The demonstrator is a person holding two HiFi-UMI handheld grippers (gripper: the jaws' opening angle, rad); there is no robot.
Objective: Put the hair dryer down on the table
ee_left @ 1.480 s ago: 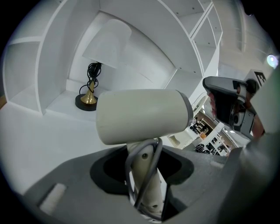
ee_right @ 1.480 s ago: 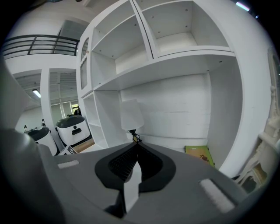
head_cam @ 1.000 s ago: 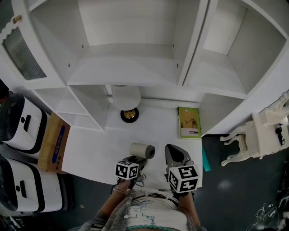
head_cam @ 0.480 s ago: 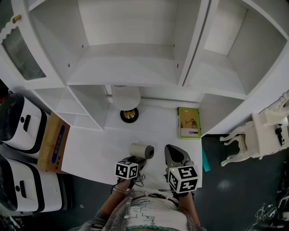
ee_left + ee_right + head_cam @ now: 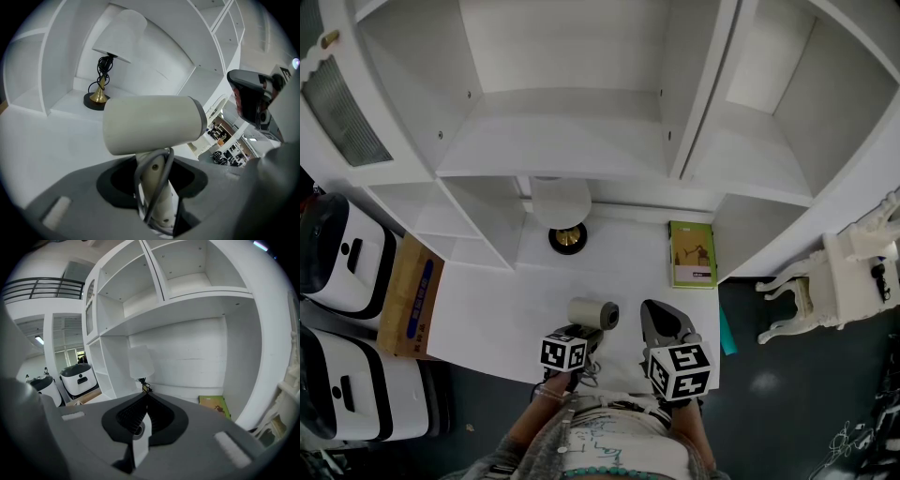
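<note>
Dryer [image 5: 594, 313] — rigid plastic shell, probably light, barrel-heavy and smooth; the handle is the sound hold. Left gripper [image 5: 581, 336] clamps that handle, cord [image 5: 161, 183] looped alongside, barrel level over the table [image 5: 502, 300] near its front edge, well short of the lamp [image 5: 562, 202]. Right gripper [image 5: 659, 321] sits just beside — jaws pressed together, empty, aimed at the shelves [image 5: 562, 122].
</note>
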